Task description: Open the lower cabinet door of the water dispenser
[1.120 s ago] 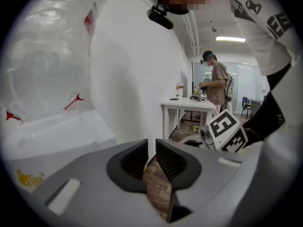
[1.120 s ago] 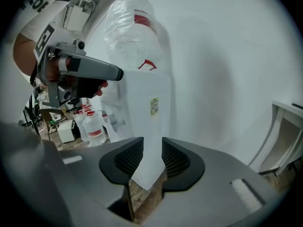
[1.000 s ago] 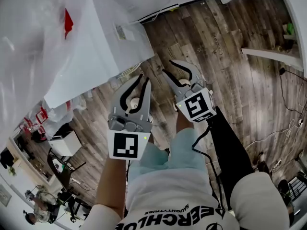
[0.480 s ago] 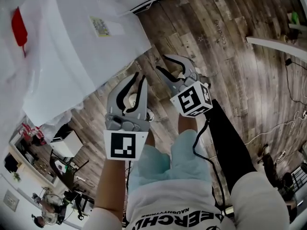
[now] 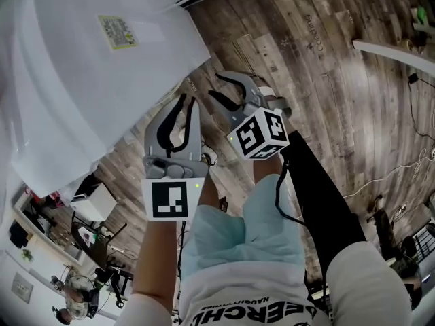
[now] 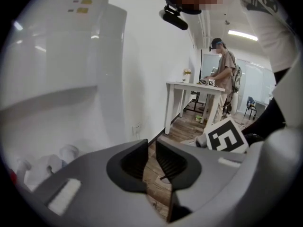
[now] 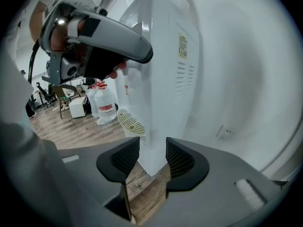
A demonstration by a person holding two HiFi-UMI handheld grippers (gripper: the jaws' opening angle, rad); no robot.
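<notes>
Right gripper (image 5: 216,85): two dark, curved jaws with ribbed pads, set wide apart after just opening, with nothing held. In the right gripper view (image 7: 152,150), the vertical corner edge of the water dispenser (image 7: 165,79) lines up with the gap beyond the jaws, clear of the pads.

Left gripper (image 5: 189,102): same build, with its jaws a narrow gap apart and only the plank floor (image 6: 158,193) visible between them.

Count: two grippers, one marker cube on each, one dispenser.

The dispenser (image 5: 102,80) is a smooth, white, box-shaped unit bearing one small printed label (image 5: 117,31). In the head view it stands up and to the left of both grippers, near the jaw tips but not touching them. The floor (image 5: 326,66) is brown wood-grain planking.
</notes>
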